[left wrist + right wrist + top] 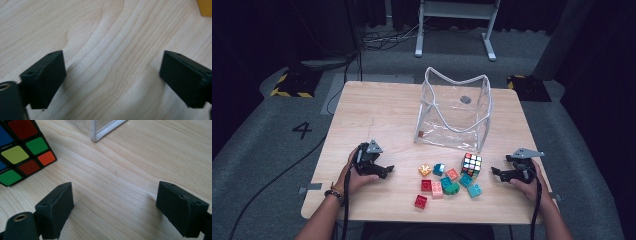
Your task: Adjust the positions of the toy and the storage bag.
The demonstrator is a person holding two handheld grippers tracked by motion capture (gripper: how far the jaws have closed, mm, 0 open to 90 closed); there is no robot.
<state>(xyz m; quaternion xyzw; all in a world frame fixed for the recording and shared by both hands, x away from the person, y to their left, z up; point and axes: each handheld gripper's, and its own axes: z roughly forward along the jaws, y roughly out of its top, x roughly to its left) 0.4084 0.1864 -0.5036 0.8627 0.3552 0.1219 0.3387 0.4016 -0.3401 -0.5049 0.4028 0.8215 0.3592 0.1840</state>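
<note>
Our left gripper (384,171) and right gripper (498,172) both rest on the desk (377,115) with jaws spread and empty. The puzzle cube (21,152) sits just beyond our right jaws, hard and smooth; we should pinch 2 flat sides.

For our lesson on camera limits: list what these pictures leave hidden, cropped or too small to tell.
- Orange block, left gripper view: cut off by the top-right corner.
- Multicoloured puzzle cube, right gripper view: cropped at the left edge.
- Small plastic toy blocks, high view: too small to count the studs.
</note>
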